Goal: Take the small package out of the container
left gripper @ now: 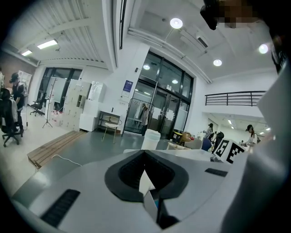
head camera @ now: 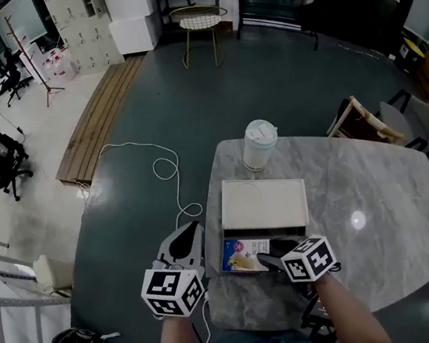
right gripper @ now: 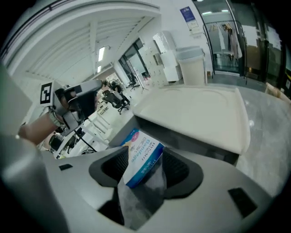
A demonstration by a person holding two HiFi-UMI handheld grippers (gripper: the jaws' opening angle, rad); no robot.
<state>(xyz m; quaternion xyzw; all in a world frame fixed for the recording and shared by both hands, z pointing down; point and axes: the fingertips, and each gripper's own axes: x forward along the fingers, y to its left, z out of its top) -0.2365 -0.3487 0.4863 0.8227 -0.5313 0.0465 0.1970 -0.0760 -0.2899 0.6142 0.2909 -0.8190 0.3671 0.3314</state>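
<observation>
A white container [head camera: 263, 203] with a flat pale lid lies on the marble table [head camera: 378, 207]. At its open near end shows the small blue-and-white package [head camera: 246, 253]. My right gripper [head camera: 270, 260] reaches into that end from the right. In the right gripper view the package [right gripper: 138, 150] stands between the two dark pads, with my right gripper [right gripper: 145, 161] shut on its crinkled clear lower part, and the container lid [right gripper: 195, 109] lies just beyond. My left gripper [head camera: 185, 242] hovers off the table's left edge beside the container. Its jaws meet at the tips, with my left gripper [left gripper: 144, 154] holding nothing.
A white lidded cup [head camera: 259, 144] stands on the table behind the container, and the cup [right gripper: 191, 66] also shows in the right gripper view. A white cable [head camera: 162, 166] trails over the dark floor at left. Chairs [head camera: 366, 122] stand at the table's far right.
</observation>
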